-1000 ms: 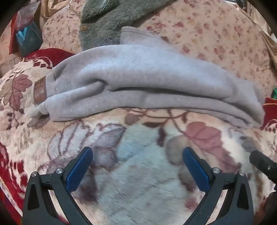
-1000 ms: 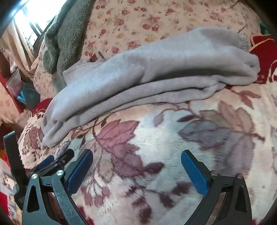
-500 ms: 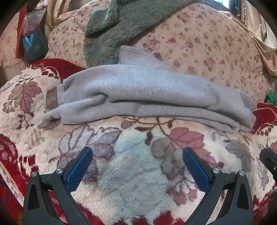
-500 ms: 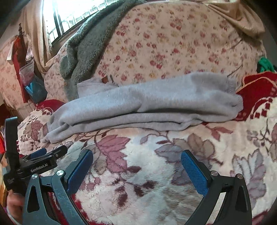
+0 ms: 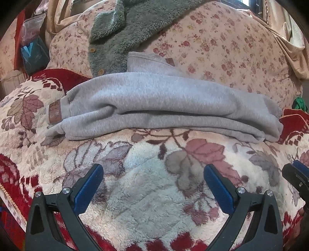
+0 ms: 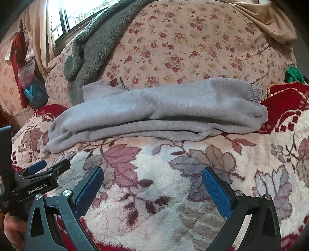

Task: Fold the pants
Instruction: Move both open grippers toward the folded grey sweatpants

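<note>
Grey fleece pants (image 5: 154, 104) lie folded lengthwise in a long band across the floral blanket (image 5: 146, 193), with a brown patch at their left end and cuffs at the right; they also show in the right wrist view (image 6: 154, 112). My left gripper (image 5: 153, 185) is open and empty, held back from the pants' near edge. My right gripper (image 6: 152, 185) is open and empty too, likewise short of the pants. The left gripper's fingers (image 6: 44, 170) show at the left of the right wrist view.
A flowered cushion (image 5: 222, 48) rises behind the pants, with a grey-green fluffy jacket (image 5: 123, 34) draped over it. A blue bag (image 5: 32, 56) stands at far left. A green item (image 6: 293, 74) sits at far right. A window (image 6: 63, 15) is at upper left.
Both grippers have drawn back and up from the pants, so the whole folded band and the cushion now show. Both stayed open and empty.
</note>
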